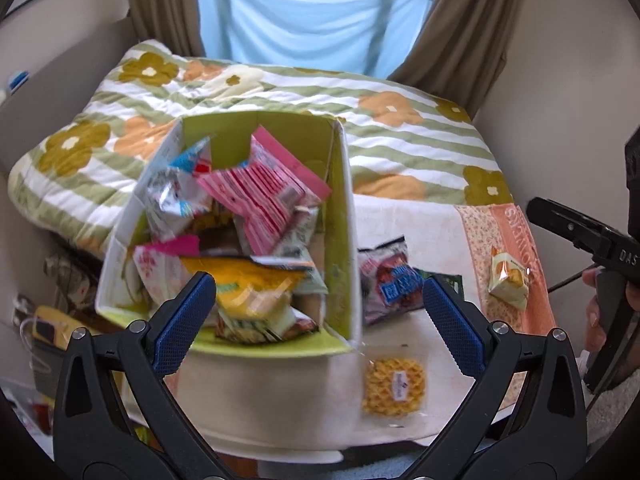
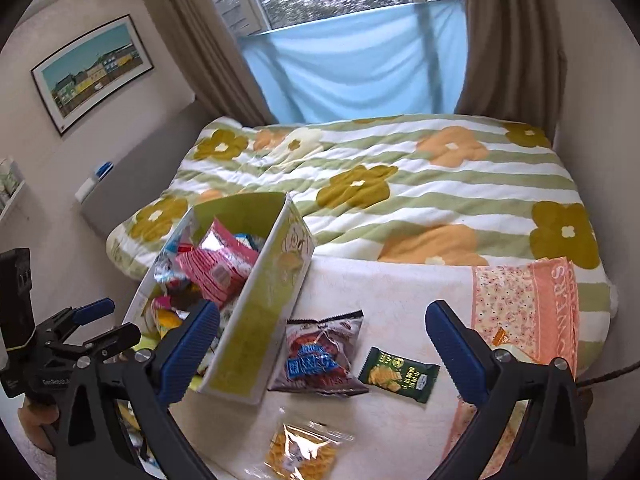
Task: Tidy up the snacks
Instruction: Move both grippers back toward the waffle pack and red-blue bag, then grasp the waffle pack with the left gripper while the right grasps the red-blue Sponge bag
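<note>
Left wrist view looks down into the green snack box (image 1: 340, 208), which stands at the left end of a small white bench (image 1: 400, 216) pushed against the bed (image 1: 280, 92). The box is already heaped with packets, a yellow bag (image 1: 256, 292) topmost at its near side. The left gripper (image 1: 320, 312) hangs over that near rim with its blue pads spread wide and nothing between them. The right gripper (image 2: 322, 346) is likewise spread and empty, poised above the loose snacks.

Four snacks lie outside the box: a dark bag with blue lettering (image 2: 320, 360) touching the box's right wall, a small dark green packet (image 2: 398, 374) just beside it, a clear packet of yellow waffle crackers (image 2: 302, 450) at the bench's near edge, and a small yellow-and-white packet (image 1: 510, 278) on the peach cloth (image 2: 524, 304) at the right end.

My guess is the dark bag is the natural next pick for the right gripper. It looks puffed and slippery, so pinching a crimped end would likely hold better than squeezing the middle. It lies tight against the box wall, so coming in from the open right side should avoid nudging the box. The heap inside is high; a packet dropped carelessly could slide back out.
</note>
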`<state>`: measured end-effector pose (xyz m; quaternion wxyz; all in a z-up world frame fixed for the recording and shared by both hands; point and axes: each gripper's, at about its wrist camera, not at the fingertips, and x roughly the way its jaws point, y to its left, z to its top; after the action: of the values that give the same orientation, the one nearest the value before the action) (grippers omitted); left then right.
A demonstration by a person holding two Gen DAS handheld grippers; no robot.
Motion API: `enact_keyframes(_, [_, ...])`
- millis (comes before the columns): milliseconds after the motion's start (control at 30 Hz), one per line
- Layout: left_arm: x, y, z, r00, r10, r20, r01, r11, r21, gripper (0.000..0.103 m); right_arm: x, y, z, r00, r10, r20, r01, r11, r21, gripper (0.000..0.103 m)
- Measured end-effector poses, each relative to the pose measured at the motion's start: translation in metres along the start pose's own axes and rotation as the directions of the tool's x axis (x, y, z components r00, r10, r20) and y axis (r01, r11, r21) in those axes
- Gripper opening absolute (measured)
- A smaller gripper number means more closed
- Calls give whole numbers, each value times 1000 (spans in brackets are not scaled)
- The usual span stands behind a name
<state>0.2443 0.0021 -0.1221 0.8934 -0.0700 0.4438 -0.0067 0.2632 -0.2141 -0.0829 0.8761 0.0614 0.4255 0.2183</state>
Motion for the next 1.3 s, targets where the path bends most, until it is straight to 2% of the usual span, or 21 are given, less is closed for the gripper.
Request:
enact_keyframes(133, [13,-27,-33,994,-16,-107,13,999,-31,102,15,-17,-6,991,79,-106,-83,996,-34,103])
enact_keyframes(300, [40,-53,-77,968,-43,-248,36,999,-34,102,43,-29,-13,948,191,-256,-196,981,5,103])
enact_keyframes(400, [64,-63,-102,946,-66,-317,55,998,-44,102,58,-31,-15,929,207,-306,-210,977,24,103])
enact_keyframes(567, [104,-75,-129,905,-72,-420,67,997,-26,102,77,-29,-18,917,226,-329,-227,973,37,103])
enact_keyframes(833, [151,-95,-147,868,-71,-492,86,996,8,102,107,-30,-32,889,221,-401,-209,975,74,103])
enact_keyframes(967, [163,-100,-152,864,-41,-502,71,997,41,102,119,-31,-36,878,220,-425,-202,976,88,103])
enact_keyframes(1033, [168,-101,-153,865,-22,-501,54,997,50,97,126,-30,-37,874,218,-435,-199,976,91,103])
enact_keyframes(1067, [171,-102,-154,865,-14,-501,48,997,54,89,128,-30,-38,872,217,-439,-197,976,91,103])
enact_keyframes(1133, [172,-105,-153,879,5,-477,41,996,85,85,136,-28,-39,866,217,-450,-196,976,94,103])
enact_keyframes(1300, [172,-104,-152,883,-3,-469,59,993,105,76,149,-24,-41,864,210,-457,-193,978,84,103])
